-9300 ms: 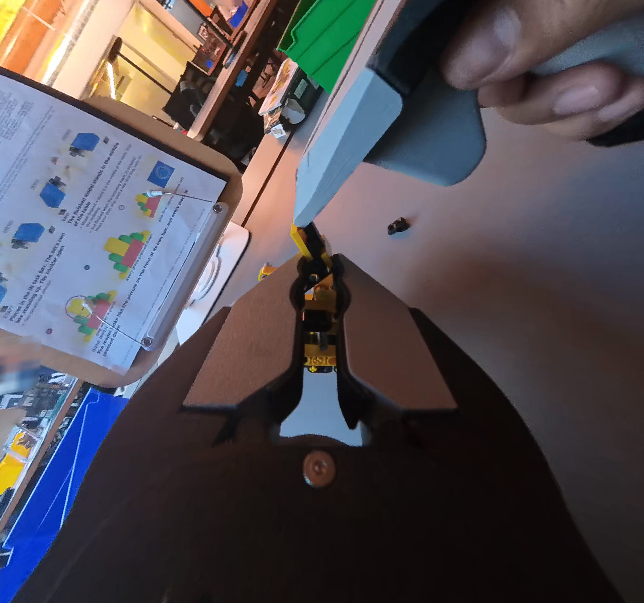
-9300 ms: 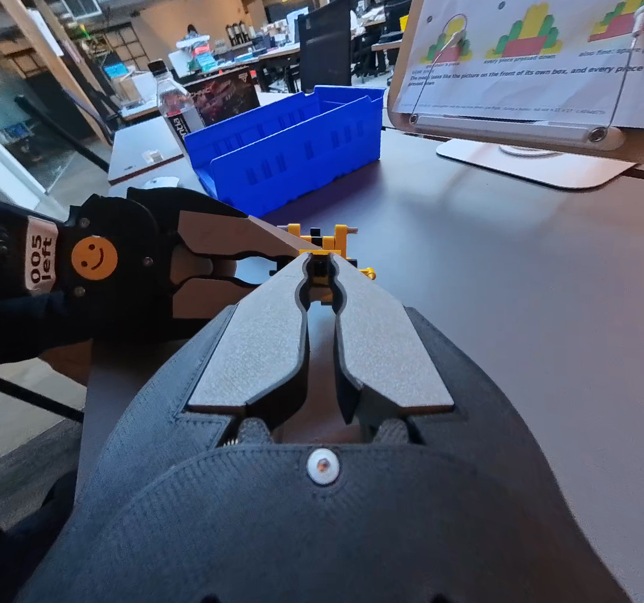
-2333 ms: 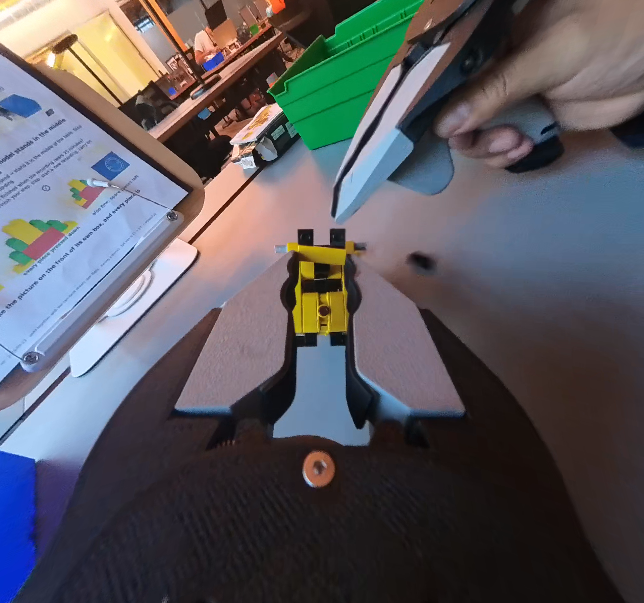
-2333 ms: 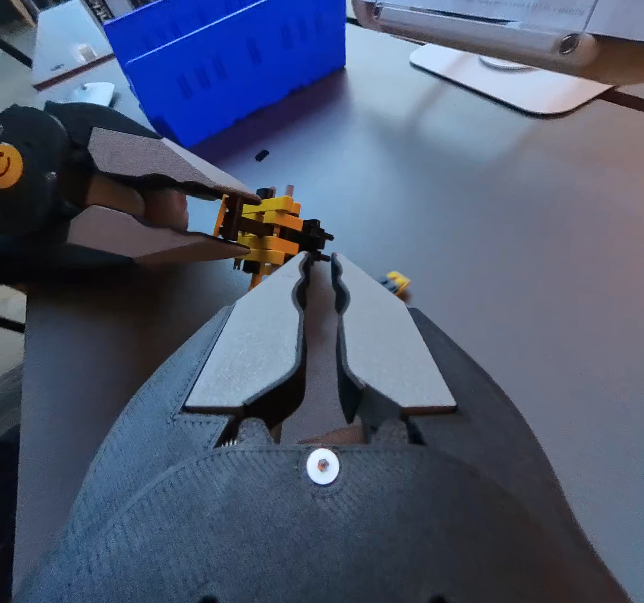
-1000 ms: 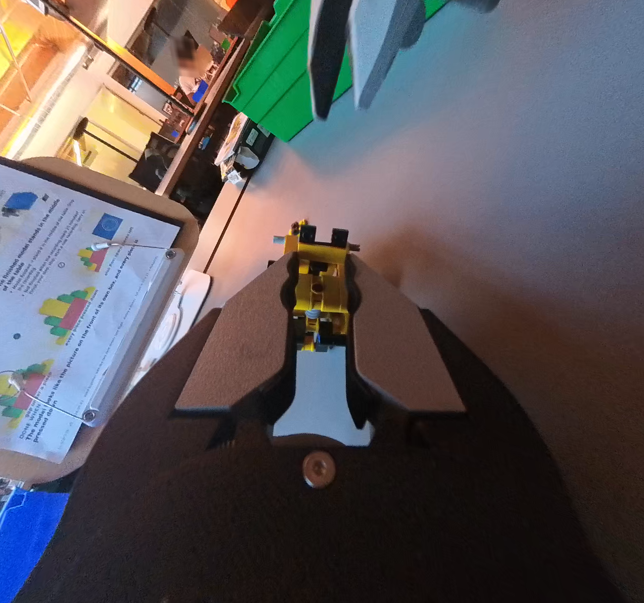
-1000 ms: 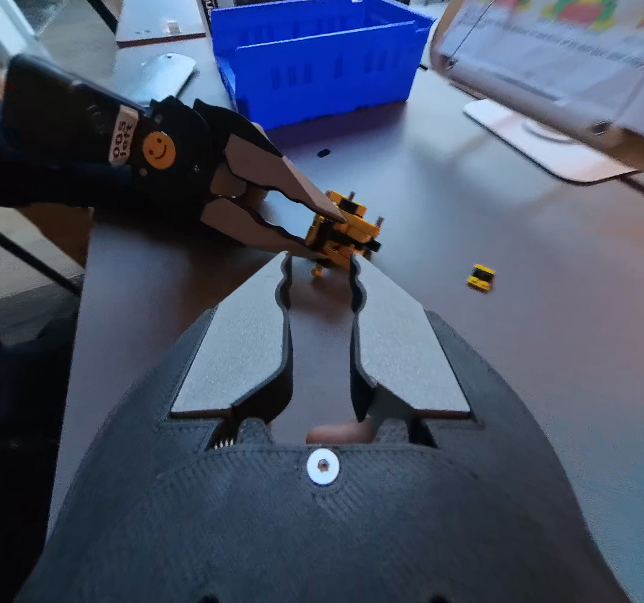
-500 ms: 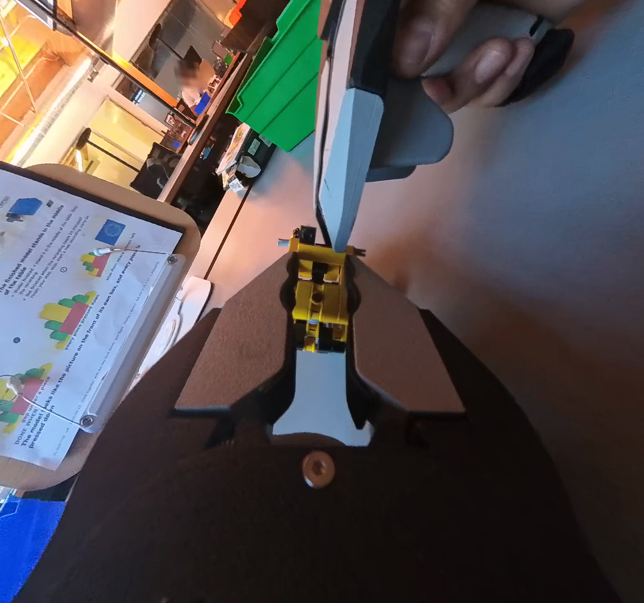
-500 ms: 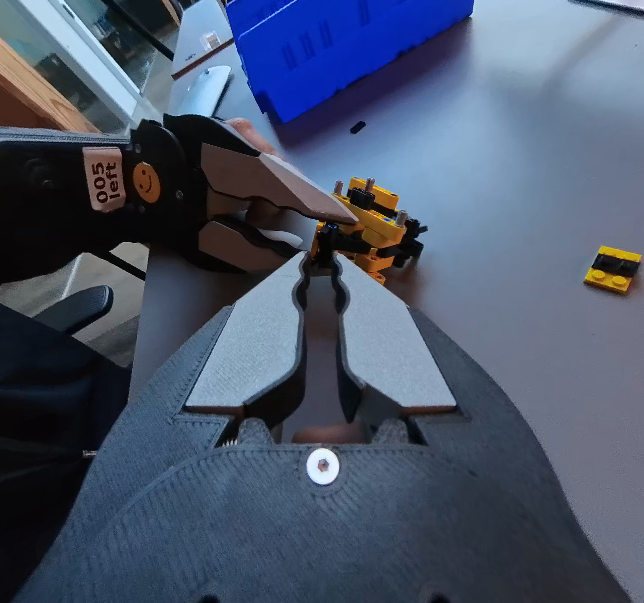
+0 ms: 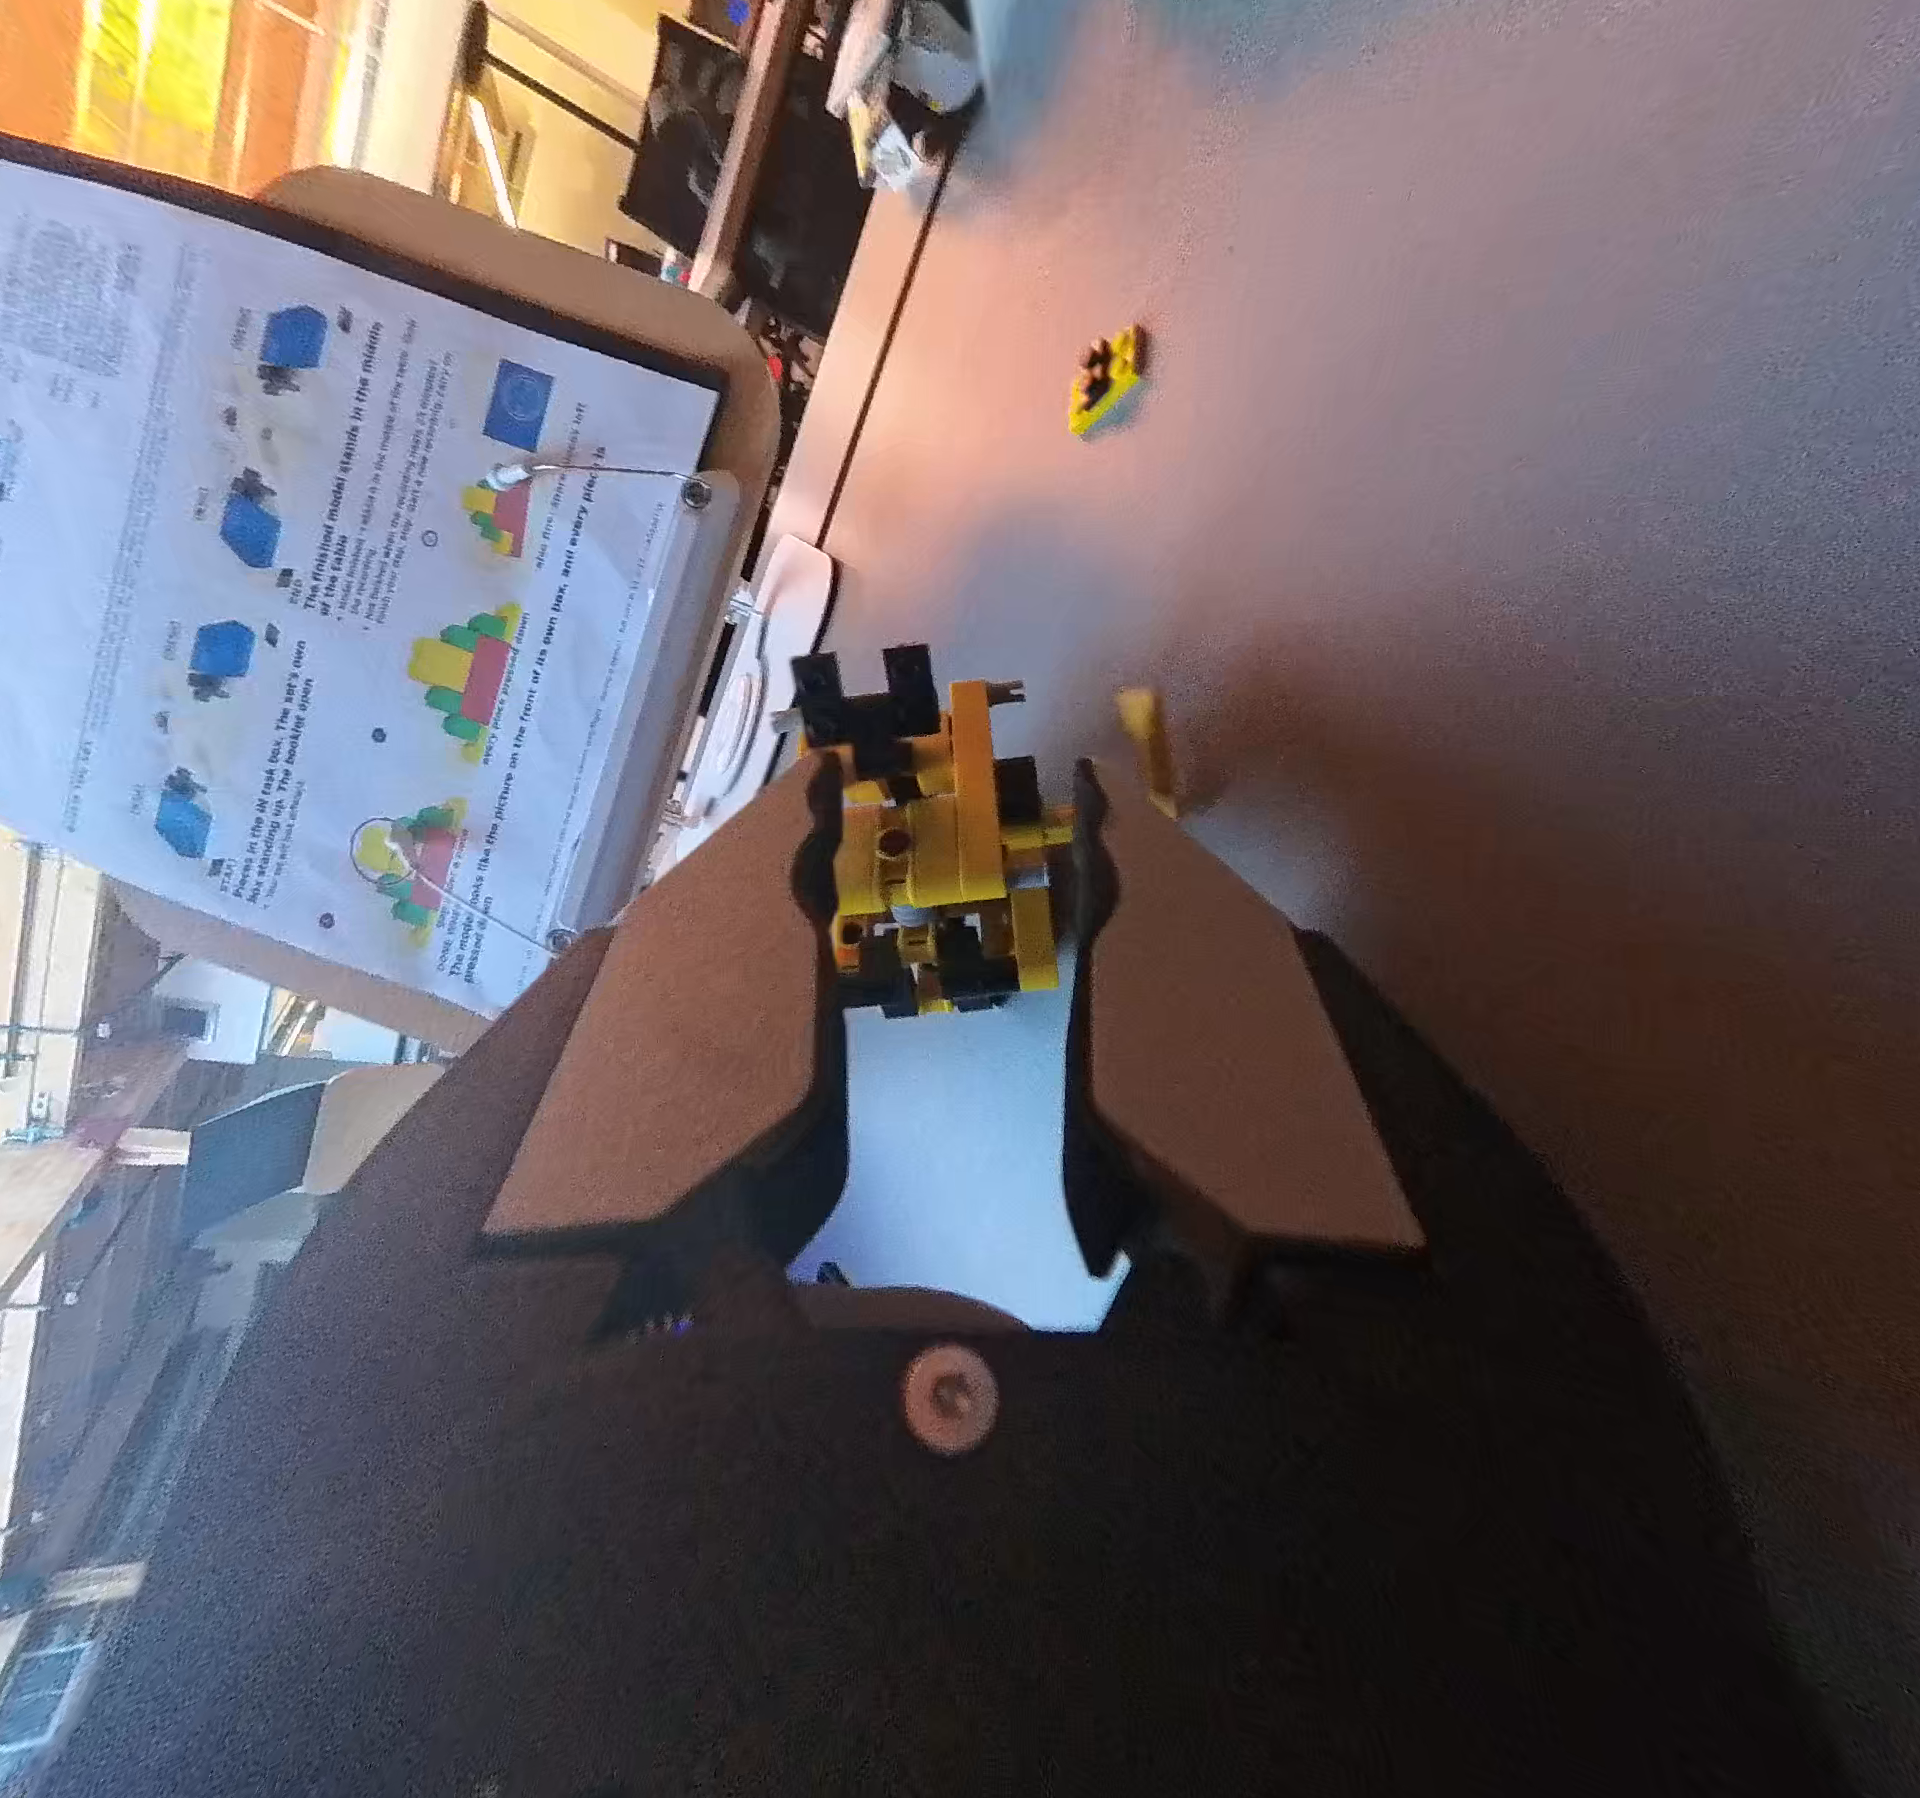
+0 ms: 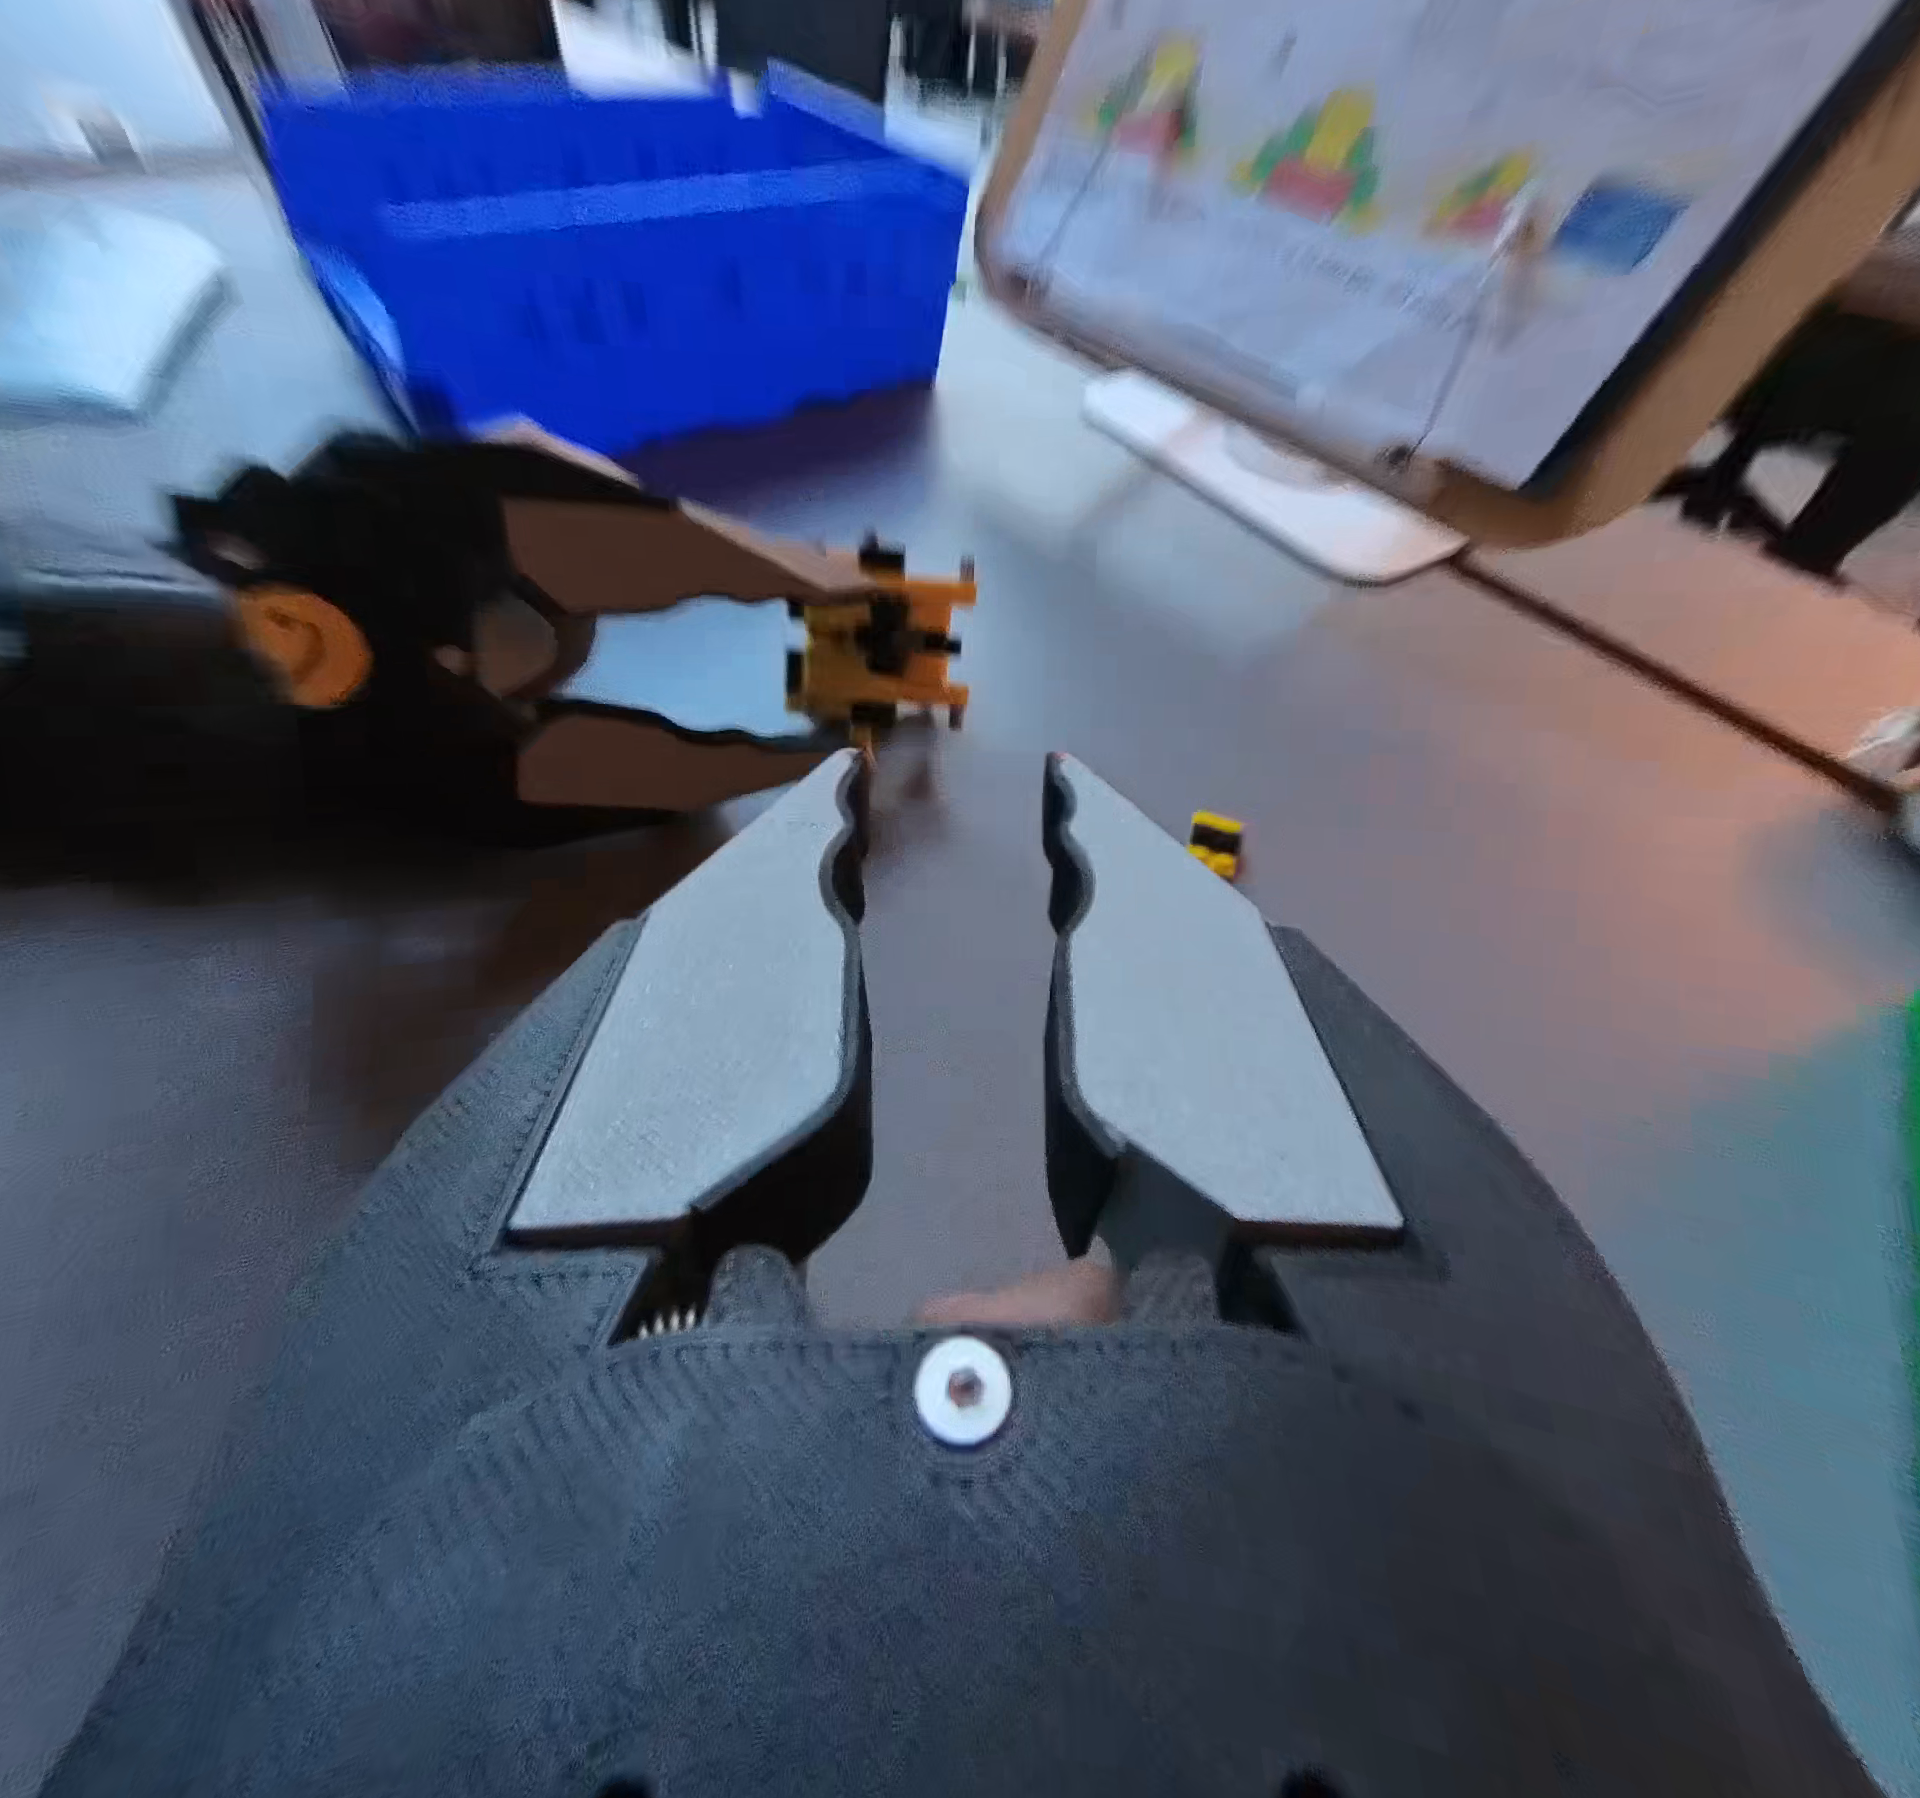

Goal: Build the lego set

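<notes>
My left gripper (image 9: 951, 792) is shut on a small yellow and black lego model (image 9: 940, 855), holding it just above the dark table. The same model (image 10: 883, 642) shows in the right wrist view, held between the left gripper's brown fingers (image 10: 675, 543). My right gripper (image 10: 951, 792) is open and empty, close in front of the model. A small yellow and black piece (image 9: 1112, 382) lies loose on the table; it also shows in the right wrist view (image 10: 1216, 839). A thin yellow piece (image 9: 1148, 751) stands beside the model.
An instruction sheet on a tan stand (image 9: 343, 553) is at the left; it also shows in the right wrist view (image 10: 1455, 190). A blue bin (image 10: 623, 262) stands behind the left gripper. The dark table (image 9: 1507, 501) stretches to the right. The tips of one gripper are about 11 centimeters away from the tips of the other.
My right gripper has opened and pulled back from the model. The left gripper has turned the model, and the right gripper is gone from the left wrist view.
</notes>
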A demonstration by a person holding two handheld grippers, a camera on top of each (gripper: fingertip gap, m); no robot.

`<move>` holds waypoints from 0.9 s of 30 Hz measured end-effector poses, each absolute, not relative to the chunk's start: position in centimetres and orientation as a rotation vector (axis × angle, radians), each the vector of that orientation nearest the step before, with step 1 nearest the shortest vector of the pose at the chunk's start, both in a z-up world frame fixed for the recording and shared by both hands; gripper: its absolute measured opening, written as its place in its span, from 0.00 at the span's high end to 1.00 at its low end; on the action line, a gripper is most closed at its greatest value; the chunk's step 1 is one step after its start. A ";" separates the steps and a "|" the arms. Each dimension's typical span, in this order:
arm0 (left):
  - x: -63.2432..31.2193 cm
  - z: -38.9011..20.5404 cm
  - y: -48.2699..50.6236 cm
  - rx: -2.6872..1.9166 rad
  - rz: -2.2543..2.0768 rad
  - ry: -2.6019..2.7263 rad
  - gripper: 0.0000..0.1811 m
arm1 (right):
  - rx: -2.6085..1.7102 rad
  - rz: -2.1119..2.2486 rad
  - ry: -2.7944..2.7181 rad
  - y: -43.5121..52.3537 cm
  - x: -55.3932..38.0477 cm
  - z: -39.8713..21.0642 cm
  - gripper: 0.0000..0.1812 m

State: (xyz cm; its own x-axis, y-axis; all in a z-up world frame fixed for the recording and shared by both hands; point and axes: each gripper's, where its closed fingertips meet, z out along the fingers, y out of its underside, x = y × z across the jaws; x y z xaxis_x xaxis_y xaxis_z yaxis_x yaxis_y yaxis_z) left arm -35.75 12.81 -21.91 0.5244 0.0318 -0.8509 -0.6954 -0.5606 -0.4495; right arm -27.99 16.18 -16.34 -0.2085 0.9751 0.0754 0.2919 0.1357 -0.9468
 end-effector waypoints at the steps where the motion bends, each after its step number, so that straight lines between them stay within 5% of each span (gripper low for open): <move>1: -35.6 -21.4 12.7 -1.905 1.105 0.529 0.76 | -1.215 1.164 -1.575 16.2 -26.2 -14.5 0.83; 6: -34.5 -19.3 11.3 -1.808 1.181 0.442 0.76 | -1.079 1.309 -1.563 13.8 -14.0 -11.0 0.80; 13: -33.6 -20.4 9.9 -1.863 1.201 0.338 0.80 | -1.106 1.218 -1.679 12.1 2.9 -19.0 0.78; 21: -34.6 -20.4 9.5 -1.864 1.345 0.302 0.81 | -1.501 0.895 -1.510 18.6 16.0 -39.9 0.79; 27: -32.7 -20.9 10.8 -1.859 1.331 0.389 0.84 | -2.261 0.988 -1.465 11.9 19.8 -70.8 0.79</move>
